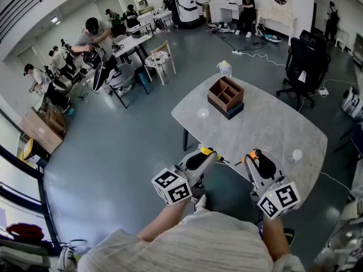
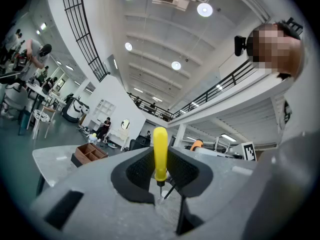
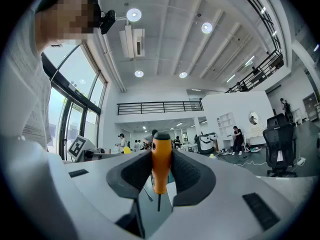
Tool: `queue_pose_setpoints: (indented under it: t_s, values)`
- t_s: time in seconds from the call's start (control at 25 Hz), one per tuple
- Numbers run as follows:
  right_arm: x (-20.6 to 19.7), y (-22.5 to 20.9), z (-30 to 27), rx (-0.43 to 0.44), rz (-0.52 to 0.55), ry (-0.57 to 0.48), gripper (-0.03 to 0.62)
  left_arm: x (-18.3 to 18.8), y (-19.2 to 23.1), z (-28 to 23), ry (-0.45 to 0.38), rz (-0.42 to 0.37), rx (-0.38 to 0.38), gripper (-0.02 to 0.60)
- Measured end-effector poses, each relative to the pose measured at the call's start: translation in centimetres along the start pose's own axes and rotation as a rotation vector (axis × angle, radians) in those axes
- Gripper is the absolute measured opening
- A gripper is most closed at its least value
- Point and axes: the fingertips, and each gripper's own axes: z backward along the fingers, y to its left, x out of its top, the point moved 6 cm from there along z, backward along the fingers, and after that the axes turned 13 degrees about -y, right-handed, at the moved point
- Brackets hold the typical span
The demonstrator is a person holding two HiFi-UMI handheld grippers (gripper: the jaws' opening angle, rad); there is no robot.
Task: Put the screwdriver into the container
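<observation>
A yellow-handled screwdriver stands pinched in the left gripper, and an orange-handled screwdriver is clamped in the right gripper — both at the pale marble tabletop's near edge. This looks like the carry; next comes a reach to the brown wooden compartmented container by the far edge.

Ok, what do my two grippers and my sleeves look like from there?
The left gripper and right gripper are light grey shells, each with black ribbed pads and a white cube of black square markers behind. The person wears a pale heathered top.
</observation>
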Motion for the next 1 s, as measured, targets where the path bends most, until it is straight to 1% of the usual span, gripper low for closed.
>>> queue_pose_setpoints:
  t_s: [0.28, 0.56, 0.84, 1.0]
  values:
    - [0.6, -0.4, 1.3, -0.025, 0.004, -0.021, 0.121, -0.6, -1.3, -1.0, 0.031, 0.009, -0.031, 0.083]
    - [1.2, -0.4, 2.1, -0.049, 0.016, -0.044, 0.121, -0.8, -2.1, -1.6, 0.039, 0.011, -0.063, 0.083]
    - [1.1, 0.2, 1.8, -0.036, 0.008, -0.043, 0.12, -0.8, -1.8, -0.8, 0.034, 0.012, -0.042, 0.083]
    - [1.0, 0.2, 1.2, -0.018, -0.027, -0.059, 0.12, -0.6, -1.3, -0.4, 0.03, 0.011, -0.024, 0.083]
